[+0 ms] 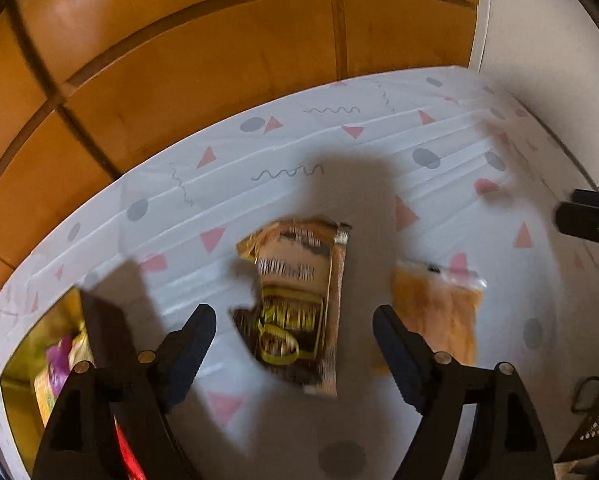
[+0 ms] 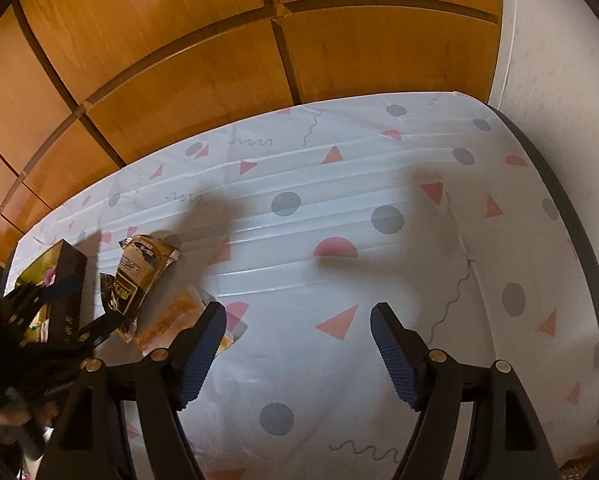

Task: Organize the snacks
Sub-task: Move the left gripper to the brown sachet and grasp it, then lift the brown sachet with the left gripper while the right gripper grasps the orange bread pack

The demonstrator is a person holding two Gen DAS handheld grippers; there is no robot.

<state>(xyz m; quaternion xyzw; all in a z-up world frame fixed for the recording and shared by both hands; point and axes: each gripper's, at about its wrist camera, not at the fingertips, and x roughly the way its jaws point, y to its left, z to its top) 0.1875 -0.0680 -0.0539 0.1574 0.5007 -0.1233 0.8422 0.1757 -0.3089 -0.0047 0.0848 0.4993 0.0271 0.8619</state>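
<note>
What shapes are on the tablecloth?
The tablecloth is white with pink triangles, grey dots and grey squiggles; the right wrist view shows it best.

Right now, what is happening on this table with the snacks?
A person holding two grippers is sorting snacks on a patterned tablecloth. The left gripper is open above a brown and gold snack packet, not gripping it. An orange packet lies just beside it. A dark box with snacks already inside stands at the table's left edge. The right gripper is open and empty over bare cloth.
</note>
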